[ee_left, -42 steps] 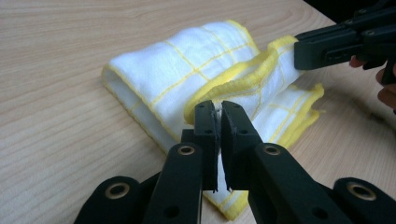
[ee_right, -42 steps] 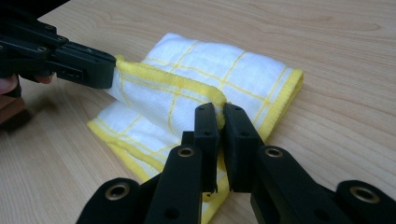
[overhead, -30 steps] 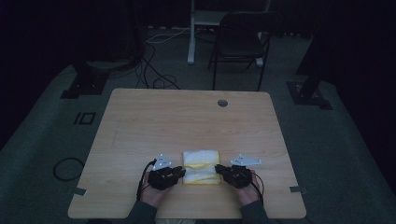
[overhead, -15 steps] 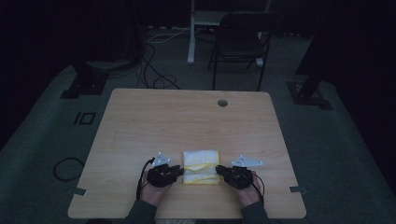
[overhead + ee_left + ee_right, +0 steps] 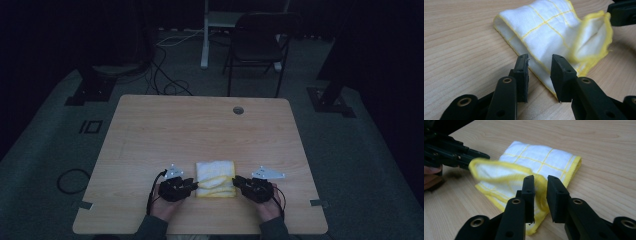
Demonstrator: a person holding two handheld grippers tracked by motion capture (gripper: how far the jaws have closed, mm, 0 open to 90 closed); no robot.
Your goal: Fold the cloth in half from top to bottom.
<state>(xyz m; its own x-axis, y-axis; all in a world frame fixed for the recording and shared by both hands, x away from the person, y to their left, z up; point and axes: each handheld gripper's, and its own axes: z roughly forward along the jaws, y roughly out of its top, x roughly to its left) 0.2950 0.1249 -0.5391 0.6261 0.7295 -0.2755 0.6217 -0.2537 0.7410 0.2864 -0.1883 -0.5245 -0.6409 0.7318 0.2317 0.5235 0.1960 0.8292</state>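
- A folded white cloth with yellow grid lines and yellow hems (image 5: 215, 178) lay on the wooden table (image 5: 200, 130), on the person's side of the round cable hole (image 5: 238, 110) and well apart from it.
- The left gripper (image 5: 192, 185) sat just beside the cloth's left edge; in the left gripper view its jaws stood parted astride that hem (image 5: 539, 65), gripping nothing.
- The right gripper (image 5: 236, 180) sat just beside the cloth's right edge; in the right gripper view its jaws were likewise released, a narrow gap between them, the yellow hem (image 5: 540, 180) showing through.
- One corner of the cloth's top layer (image 5: 496, 171) stood raised and curled.
- Both hands rested on the table on the person's side of the cloth.
- A dark folding chair (image 5: 260, 47) stood on the floor beyond the hole.
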